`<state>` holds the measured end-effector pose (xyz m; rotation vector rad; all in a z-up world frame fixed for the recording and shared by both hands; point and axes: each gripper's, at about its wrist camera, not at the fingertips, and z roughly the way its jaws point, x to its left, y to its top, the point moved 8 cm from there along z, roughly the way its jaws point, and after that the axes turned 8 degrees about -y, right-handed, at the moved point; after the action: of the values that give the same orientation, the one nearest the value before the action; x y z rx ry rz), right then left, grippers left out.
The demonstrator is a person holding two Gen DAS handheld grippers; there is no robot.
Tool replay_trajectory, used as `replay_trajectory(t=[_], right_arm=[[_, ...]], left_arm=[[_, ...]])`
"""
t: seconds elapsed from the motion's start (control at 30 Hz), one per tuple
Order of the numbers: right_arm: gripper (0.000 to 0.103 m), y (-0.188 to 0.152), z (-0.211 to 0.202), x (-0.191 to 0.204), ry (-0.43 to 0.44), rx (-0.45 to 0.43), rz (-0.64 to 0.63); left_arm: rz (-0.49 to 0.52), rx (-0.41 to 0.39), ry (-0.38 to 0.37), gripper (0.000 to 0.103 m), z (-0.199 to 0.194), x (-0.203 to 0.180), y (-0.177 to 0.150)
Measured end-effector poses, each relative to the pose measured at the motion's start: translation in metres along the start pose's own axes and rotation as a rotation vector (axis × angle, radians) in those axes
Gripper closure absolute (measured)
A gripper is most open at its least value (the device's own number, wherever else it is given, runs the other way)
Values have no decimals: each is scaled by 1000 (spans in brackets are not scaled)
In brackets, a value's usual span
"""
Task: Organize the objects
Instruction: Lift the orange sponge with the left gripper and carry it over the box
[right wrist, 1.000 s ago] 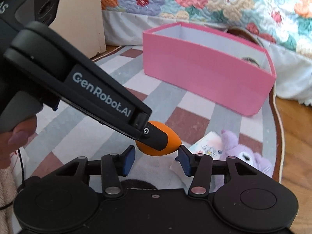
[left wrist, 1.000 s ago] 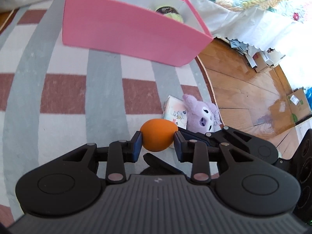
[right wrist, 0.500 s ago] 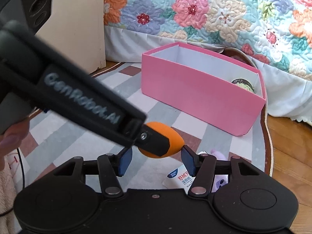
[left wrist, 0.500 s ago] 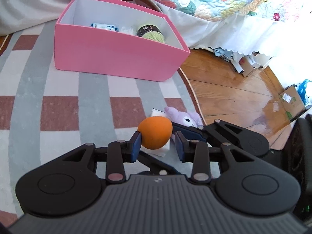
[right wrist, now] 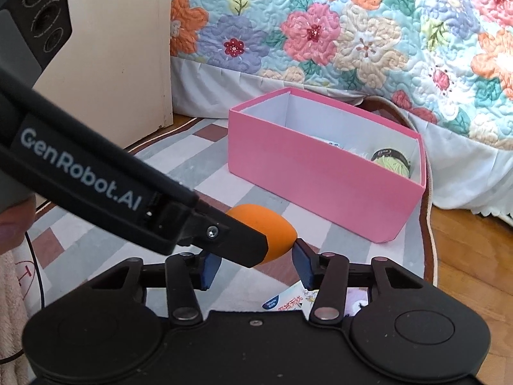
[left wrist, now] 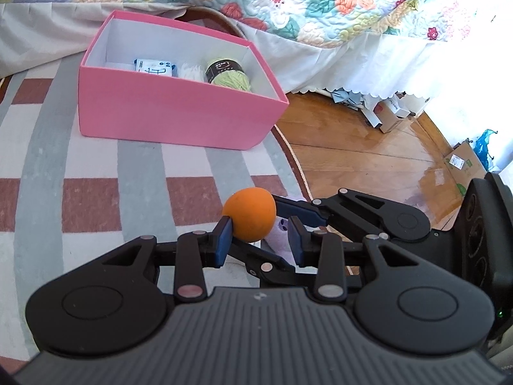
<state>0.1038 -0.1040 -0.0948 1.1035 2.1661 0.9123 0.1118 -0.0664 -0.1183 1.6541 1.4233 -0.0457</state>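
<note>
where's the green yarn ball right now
The green yarn ball lies inside the pink box, at its right end in the left wrist view, beside a white bundle.

An orange egg-shaped ball [left wrist: 249,213] is showing against a rug [left wrist: 89,173] striped in grey, white and brick-red. The box [left wrist: 173,112] is glowing pink outside, white inside, and the quilt [right wrist: 336,29] is blooming with pink, orange and lilac flowers on pale blue.

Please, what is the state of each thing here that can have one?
pink box: open, no lid, partly filled.
orange egg: held in the air.
left gripper: shut on orange egg.
right gripper: jaws have just been closing, orange egg between them, grip unclear.
</note>
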Motion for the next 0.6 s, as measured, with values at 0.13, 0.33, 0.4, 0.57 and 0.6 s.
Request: replay_trajectory(t=[0.13, 0.33, 0.4, 0.57, 0.6], right_arm=[[50, 3, -3, -1, -5, -13, -14], [51, 10, -5, -3, -13, -28, -21], [51, 13, -5, -4, -13, -28, -21], [51, 22, -9, -2, -18, -44, -35], [51, 24, -11, -2, -17, -48, -38]], left_arm=[[-3, -9, -6, 67, -3, -2, 3], [8, -16, 8, 66, -8, -7, 11], [-1, -20, 12, 66, -9, -7, 13], [2, -41, 58, 66, -16, -14, 20], [6, -42, 67, 66, -18, -15, 22]])
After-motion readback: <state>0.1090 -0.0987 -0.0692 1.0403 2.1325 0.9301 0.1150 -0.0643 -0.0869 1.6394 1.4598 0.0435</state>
